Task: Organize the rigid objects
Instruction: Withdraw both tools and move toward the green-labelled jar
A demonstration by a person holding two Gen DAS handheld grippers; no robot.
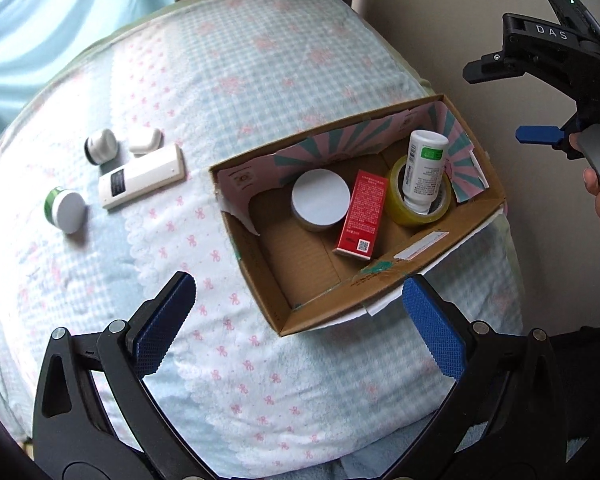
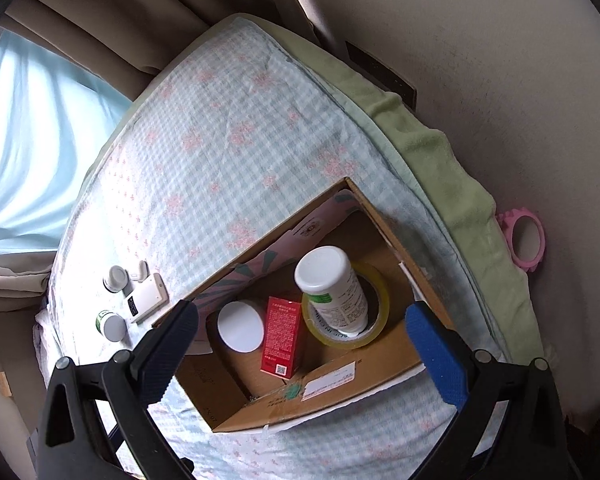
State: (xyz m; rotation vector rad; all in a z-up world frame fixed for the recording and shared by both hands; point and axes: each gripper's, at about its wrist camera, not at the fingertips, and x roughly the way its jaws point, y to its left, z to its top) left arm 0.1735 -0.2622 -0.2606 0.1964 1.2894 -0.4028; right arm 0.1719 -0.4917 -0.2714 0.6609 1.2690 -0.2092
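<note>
A cardboard box (image 1: 440, 248) holds a white bottle (image 1: 424, 168) standing in a yellow tape roll (image 1: 404, 208), a red carton (image 1: 362, 216) and a white-lidded jar (image 1: 320, 198). Both the left gripper (image 1: 300, 320) and right gripper (image 2: 302, 346) gape wide, empty.

Matt cardboard box (image 1: 452, 248), glossy tape roll (image 1: 396, 204)

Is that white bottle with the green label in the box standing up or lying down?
Standing, slightly tilted. The white bottle has its base down inside the hole of the yellow tape roll in the cardboard box, its cap end up.
</note>
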